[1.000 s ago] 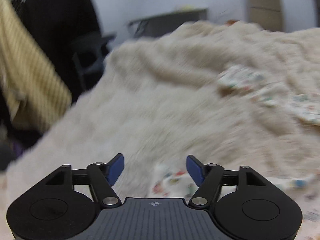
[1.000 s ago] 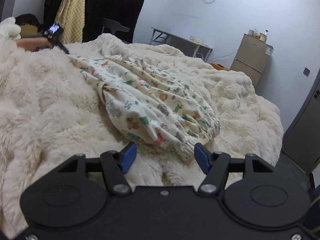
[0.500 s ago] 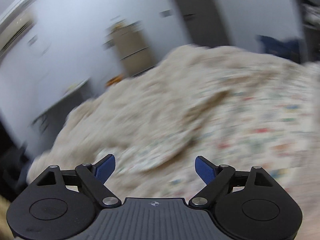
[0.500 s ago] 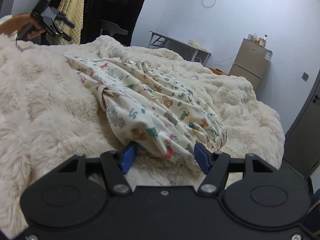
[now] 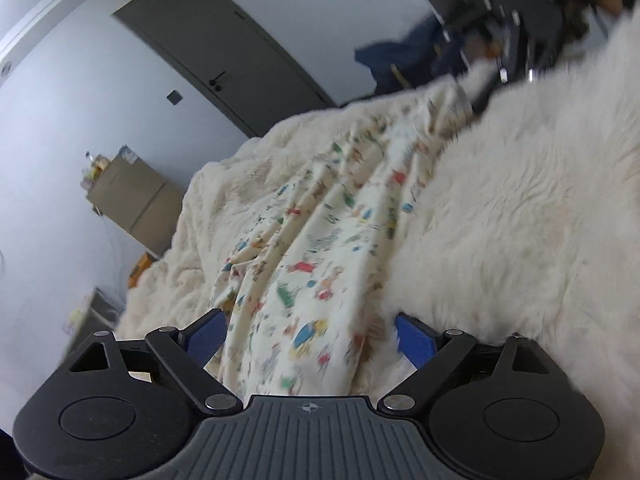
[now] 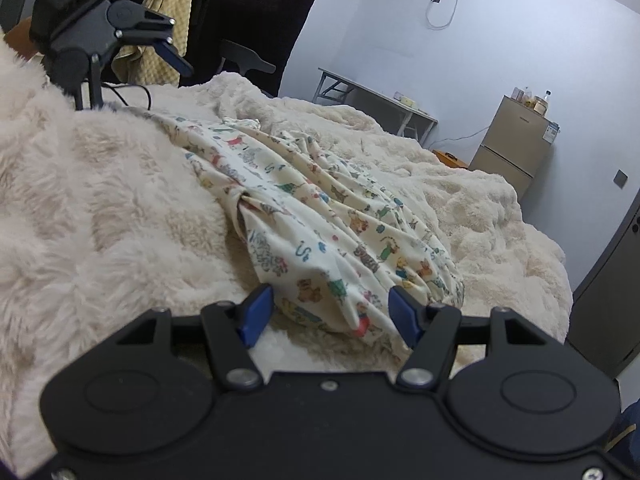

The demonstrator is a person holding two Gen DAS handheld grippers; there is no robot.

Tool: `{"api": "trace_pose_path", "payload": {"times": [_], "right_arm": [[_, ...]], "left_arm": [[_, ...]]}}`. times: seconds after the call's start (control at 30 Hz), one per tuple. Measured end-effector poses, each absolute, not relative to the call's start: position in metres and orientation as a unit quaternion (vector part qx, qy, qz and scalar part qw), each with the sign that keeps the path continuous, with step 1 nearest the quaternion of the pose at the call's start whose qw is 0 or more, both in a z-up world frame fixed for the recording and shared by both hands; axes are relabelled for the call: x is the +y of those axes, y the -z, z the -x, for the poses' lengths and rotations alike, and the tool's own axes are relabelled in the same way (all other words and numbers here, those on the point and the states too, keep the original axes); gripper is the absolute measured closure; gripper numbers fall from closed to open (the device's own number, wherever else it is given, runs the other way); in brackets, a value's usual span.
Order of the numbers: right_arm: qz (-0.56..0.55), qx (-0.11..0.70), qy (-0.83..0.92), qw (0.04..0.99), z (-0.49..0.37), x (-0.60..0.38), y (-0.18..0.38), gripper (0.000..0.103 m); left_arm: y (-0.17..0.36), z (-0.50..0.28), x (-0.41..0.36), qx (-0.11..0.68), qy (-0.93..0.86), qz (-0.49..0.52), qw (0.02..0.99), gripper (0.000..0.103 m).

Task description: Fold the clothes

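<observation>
Left wrist view: my left gripper (image 5: 308,330) has its jaws opening, blue pads well apart. The printed garment (image 5: 320,248) lies between them but neither pad presses on it. The garment runs away from me as a long creased strip along the fluffy cream blanket (image 5: 520,220) that covers the bed. Its near end is cut off under my gripper body. Its far end, toward the far edge of the bed, is blurred; my right gripper (image 5: 486,80) appears there only as a dark smear, so its jaws cannot be read from here. The grey door (image 5: 224,52) and the beige fridge (image 5: 132,204) stand tilted in the frame.

Right wrist view: my right gripper (image 6: 328,312) has its jaws partly spread around the gathered end of the garment (image 6: 320,232). Fabric fills the gap; the right pad touches it, but whether the left pad presses on it I cannot tell. The garment's underside is hidden in the blanket (image 6: 100,208). My left gripper (image 6: 120,32) hovers above the far end, jaws apart, holding nothing.
</observation>
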State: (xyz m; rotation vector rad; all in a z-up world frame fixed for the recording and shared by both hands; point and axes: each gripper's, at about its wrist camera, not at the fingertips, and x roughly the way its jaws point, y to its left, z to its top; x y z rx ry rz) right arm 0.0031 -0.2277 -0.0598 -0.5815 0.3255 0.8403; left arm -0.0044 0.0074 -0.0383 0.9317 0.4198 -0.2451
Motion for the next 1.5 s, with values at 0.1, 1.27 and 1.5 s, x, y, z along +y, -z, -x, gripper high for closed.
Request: {"api": "trace_pose_path", "payload": {"times": [0.1, 1.27, 1.5], "right_arm": [[0.278, 0.158, -0.396, 0.861, -0.005, -0.223, 0.064, 0.041], [0.425, 0.158, -0.49, 0.745, 0.087, -0.249, 0.028, 0.073], [0.089, 0.146, -0.558, 0.812, 0.01, -0.333, -0.002, 0.038]], "left_arm": [[0.05, 0.002, -0.007, 0.16, 0.088, -0.487, 0.854, 0.007], [-0.026, 0.015, -0.042, 0.212, 0.356, -0.394, 0.82, 0.043], [-0.075, 0.005, 0.023, 0.232, 0.394, -0.188, 0.869, 0.017]]}}
